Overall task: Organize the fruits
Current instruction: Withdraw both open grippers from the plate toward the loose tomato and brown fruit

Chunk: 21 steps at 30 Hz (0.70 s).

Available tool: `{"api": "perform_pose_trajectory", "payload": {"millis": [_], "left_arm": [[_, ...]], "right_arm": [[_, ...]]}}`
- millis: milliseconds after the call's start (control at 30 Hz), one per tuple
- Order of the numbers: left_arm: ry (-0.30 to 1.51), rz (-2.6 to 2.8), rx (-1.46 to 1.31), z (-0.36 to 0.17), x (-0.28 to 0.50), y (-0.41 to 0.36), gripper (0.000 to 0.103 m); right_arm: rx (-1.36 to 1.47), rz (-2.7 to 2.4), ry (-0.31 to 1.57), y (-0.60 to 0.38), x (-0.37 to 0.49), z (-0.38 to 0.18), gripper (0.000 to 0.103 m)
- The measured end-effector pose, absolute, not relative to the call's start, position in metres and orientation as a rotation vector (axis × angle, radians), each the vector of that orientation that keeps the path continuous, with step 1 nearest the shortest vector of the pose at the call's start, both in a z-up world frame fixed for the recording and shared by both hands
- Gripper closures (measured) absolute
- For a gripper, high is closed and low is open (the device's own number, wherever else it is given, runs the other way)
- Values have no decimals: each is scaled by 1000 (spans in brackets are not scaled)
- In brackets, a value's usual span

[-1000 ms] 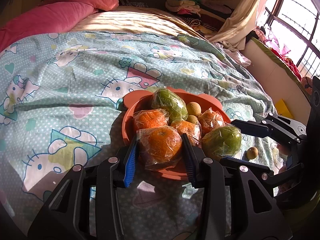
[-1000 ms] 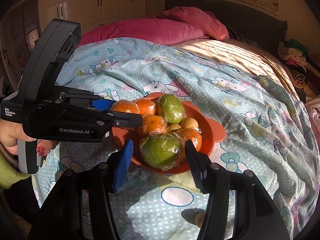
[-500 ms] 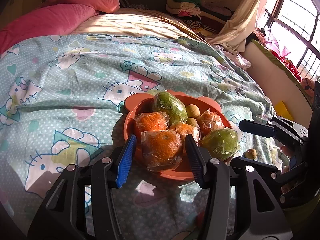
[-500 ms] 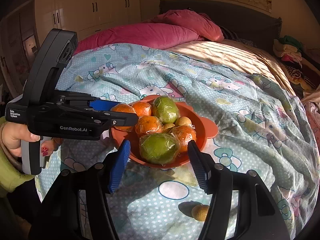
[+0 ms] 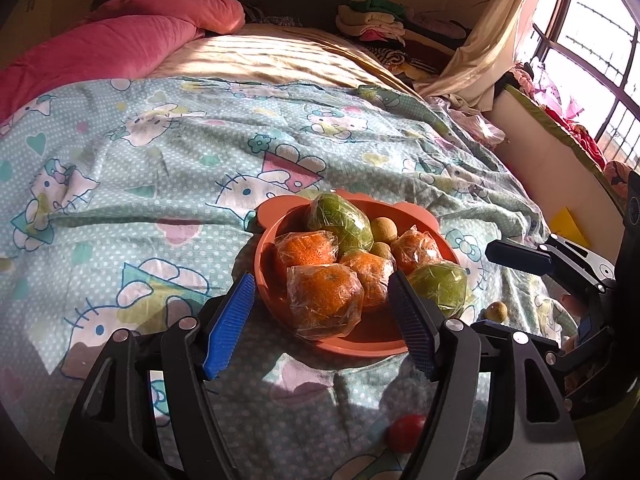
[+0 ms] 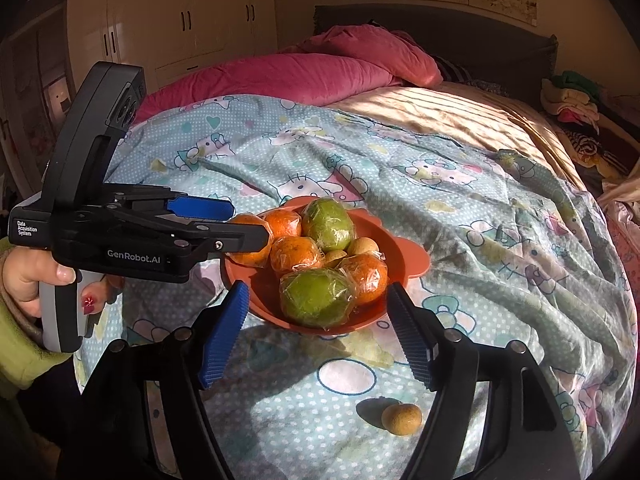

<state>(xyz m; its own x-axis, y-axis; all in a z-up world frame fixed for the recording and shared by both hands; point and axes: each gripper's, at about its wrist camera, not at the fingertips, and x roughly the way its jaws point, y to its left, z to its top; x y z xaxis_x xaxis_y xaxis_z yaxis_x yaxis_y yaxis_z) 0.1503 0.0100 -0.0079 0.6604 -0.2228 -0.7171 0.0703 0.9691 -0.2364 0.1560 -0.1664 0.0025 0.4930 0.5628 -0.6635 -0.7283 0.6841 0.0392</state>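
An orange bowl (image 5: pixel 276 236) (image 6: pixel 412 264) sits on the bed and holds several plastic-wrapped oranges (image 5: pixel 324 300) (image 6: pixel 296 254), two wrapped green fruits (image 5: pixel 438 286) (image 6: pixel 316 298) and small tan fruits (image 5: pixel 384 229). My left gripper (image 5: pixel 322 330) is open and empty, just short of the bowl's near rim. My right gripper (image 6: pixel 316 334) is open and empty in front of the bowl. A loose small tan fruit (image 6: pixel 401 419) (image 5: pixel 496 312) lies on the sheet near the right gripper. A small red fruit (image 5: pixel 406 432) lies below the left gripper.
The bed has a crumpled Hello Kitty sheet (image 5: pixel 140 184) and pink pillows (image 5: pixel 120 40) at the head. Folded clothes (image 5: pixel 372 20) lie at the far corner. A window and ledge (image 5: pixel 560 120) run along the right. The left gripper's body (image 6: pixel 120 236) is left of the bowl.
Both grippers have drawn back from the bowl. The left gripper's fingers opened wider, away from the front wrapped orange. The loose tan fruit and red fruit came into view.
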Motion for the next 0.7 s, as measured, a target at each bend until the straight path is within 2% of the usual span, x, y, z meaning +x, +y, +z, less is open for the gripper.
{"api": "perform_pose_trajectory", "payload": {"millis": [267,700], "left_arm": [[810,-163,-195,2,143,11,25],[790,-161,-184,11,134,8,13]], "right_arm": [[-248,778,684,-172,155,9,26],[-211,730,653,-189,155,19,13]]}}
